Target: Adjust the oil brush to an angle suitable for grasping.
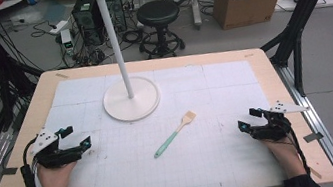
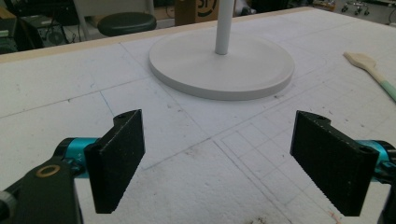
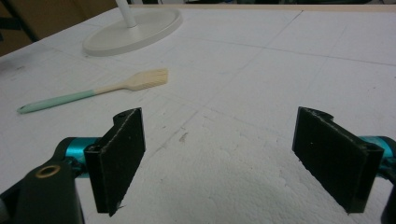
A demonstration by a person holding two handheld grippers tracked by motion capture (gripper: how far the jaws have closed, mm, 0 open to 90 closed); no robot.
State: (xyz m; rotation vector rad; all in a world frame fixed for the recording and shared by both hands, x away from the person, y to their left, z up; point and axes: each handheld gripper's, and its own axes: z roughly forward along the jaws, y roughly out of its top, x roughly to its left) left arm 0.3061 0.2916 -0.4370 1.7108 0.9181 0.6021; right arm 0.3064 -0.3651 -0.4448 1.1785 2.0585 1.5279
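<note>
both claws spread wide, brush lying between them

the left claw [image 1: 74, 137] sits near the surface's [image 1: 226, 165] 9 o'clock edge, held in the person's left hand [image 1: 55, 178]. its jaws stand spread wide with nothing between them; in the left gripper view only bare white foam shows between the two black pads [image 2: 116, 158], and they touch no object. the right claw [image 1: 249, 118] sits near the 3 o'clock edge in the right hand [image 1: 279, 149], its jaws equally wide apart and empty; the right gripper view shows just the foam between its pads [image 3: 119, 161].

the brush [image 1: 175, 133] lies flat close to the middle of the surface, well apart from both claws. its long axis runs diagonally: the pale wooden bristle head points toward 1 o'clock, the mint green handle toward 7 o'clock. the white stand [image 1: 131, 99] rises from its round base at about 11 o'clock from the brush.

the high view gives both hands, the whole brush and the stand's pole at once. the left gripper view catches the wooden head and the start of the green handle at its right edge [image 2: 369, 65], with the stand base [image 2: 222, 65] straight ahead. the right gripper view shows the full brush [image 3: 98, 91], bristles plainly visible, and the base [image 3: 133, 30] beyond it.
</note>
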